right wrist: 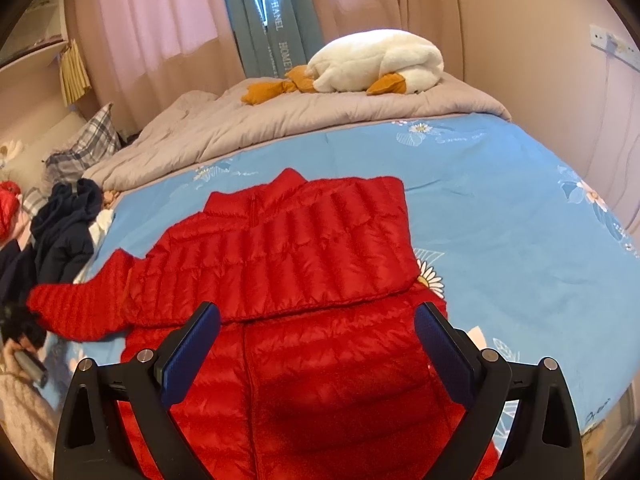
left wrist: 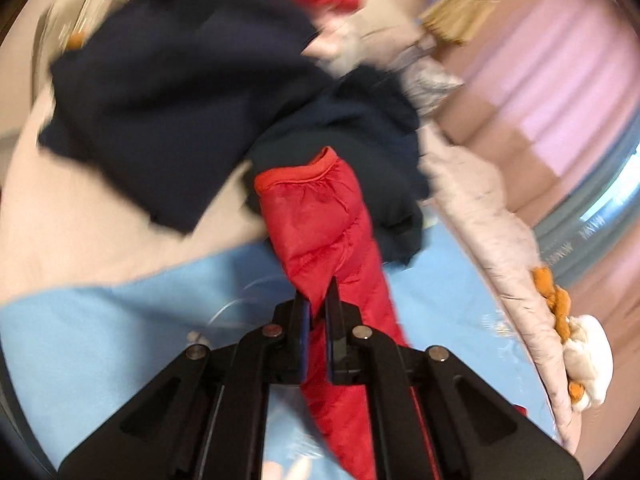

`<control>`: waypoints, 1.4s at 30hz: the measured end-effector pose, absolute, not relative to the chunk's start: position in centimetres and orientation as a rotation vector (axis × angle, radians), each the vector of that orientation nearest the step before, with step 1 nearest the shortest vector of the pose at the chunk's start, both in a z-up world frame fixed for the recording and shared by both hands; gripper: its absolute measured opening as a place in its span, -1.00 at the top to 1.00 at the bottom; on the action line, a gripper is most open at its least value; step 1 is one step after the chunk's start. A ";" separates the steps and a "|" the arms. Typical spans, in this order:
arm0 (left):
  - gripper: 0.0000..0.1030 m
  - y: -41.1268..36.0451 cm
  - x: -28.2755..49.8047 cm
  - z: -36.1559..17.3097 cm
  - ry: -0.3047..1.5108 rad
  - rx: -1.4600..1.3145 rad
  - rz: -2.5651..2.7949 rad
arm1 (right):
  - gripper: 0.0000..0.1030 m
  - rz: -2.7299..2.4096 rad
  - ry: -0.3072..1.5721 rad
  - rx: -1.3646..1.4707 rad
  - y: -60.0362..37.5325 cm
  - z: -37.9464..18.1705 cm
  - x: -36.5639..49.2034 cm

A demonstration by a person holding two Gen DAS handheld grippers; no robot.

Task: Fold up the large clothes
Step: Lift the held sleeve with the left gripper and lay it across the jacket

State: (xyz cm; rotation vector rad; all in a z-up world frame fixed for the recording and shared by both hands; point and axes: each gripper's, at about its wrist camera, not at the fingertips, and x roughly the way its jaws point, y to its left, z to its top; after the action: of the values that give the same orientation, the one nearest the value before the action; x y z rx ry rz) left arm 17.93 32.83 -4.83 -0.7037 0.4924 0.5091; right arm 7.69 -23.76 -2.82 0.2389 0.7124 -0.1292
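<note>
A red quilted down jacket lies on the blue floral bedsheet, its right side folded over the front. Its left sleeve stretches out to the left. My left gripper is shut on that sleeve near the cuff, which points away from the camera; the view is motion-blurred. The left gripper also shows as a dark shape at the sleeve end in the right wrist view. My right gripper is open and empty above the jacket's lower front.
A pile of dark navy clothes lies beyond the sleeve, also in the right wrist view. A grey quilt with a white plush goose covers the bed's far end. A plaid pillow and curtains stand behind.
</note>
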 end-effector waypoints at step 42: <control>0.91 -2.1 18.1 7.0 0.534 -0.259 -0.298 | -0.88 -0.187 0.673 0.356 -28.7 -2.5 4.6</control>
State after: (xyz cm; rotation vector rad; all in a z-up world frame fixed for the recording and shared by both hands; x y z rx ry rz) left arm 18.14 -2.12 6.97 -0.2589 0.5338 -0.2977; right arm 4.64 -28.71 -2.48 0.3565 0.6732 -0.1867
